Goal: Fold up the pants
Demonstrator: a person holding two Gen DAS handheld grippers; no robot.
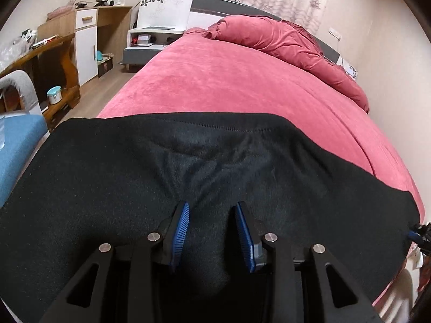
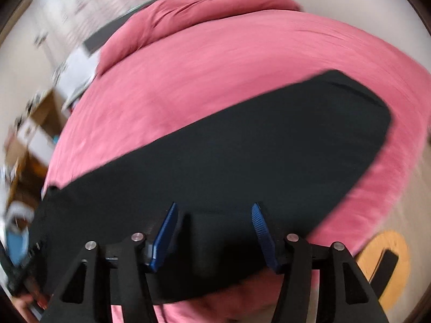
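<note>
Black pants point(image 1: 215, 167) lie flat across the near part of a pink bed point(image 1: 242, 80), with a stitched hem along their far edge. My left gripper point(image 1: 212, 206) hovers over their middle, blue pads apart and nothing pinched between them. In the blurred right wrist view the pants point(image 2: 242, 148) form a long dark band on the bed point(image 2: 188, 80). My right gripper point(image 2: 215, 207) stands wide open over their near edge, holding nothing. The left gripper point(image 2: 16, 277) shows at the lower left there, and the right gripper point(image 1: 420, 231) at the far right edge of the left wrist view.
A bunched red duvet point(image 1: 291, 40) lies at the head of the bed. A wooden desk with a white cabinet point(image 1: 86, 40), a nightstand point(image 1: 150, 37) and a blue seat point(image 1: 16, 140) stand on the left. A round wooden stool point(image 2: 385, 263) is beside the bed's right corner.
</note>
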